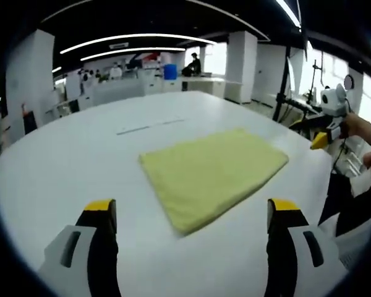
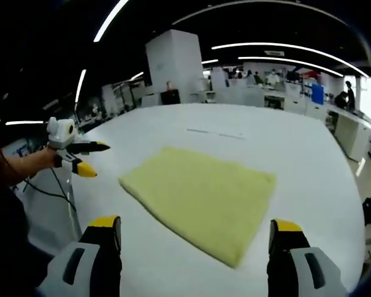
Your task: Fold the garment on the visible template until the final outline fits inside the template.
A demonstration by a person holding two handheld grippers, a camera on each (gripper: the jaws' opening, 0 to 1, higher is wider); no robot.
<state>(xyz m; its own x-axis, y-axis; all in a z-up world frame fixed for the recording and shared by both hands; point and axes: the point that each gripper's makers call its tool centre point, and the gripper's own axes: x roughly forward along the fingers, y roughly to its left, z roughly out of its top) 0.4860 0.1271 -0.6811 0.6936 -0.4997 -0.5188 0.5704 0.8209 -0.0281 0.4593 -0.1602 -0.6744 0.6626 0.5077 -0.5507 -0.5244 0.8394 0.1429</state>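
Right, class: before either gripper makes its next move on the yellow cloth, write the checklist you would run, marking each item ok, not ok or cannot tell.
1. Left gripper open, holding nothing: ok.
2. Right gripper open, holding nothing: ok.
3. Yellow cloth lying flat on the white table, fully visible: ok.
4. Cloth already folded to a neat rectangle: ok.
5. Template outline visible around the cloth: cannot tell.
6. Cloth clear of the table edge: ok.

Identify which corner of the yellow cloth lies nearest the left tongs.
The corner of the yellow cloth that points between the left tongs; the other three lie farther up the white table.
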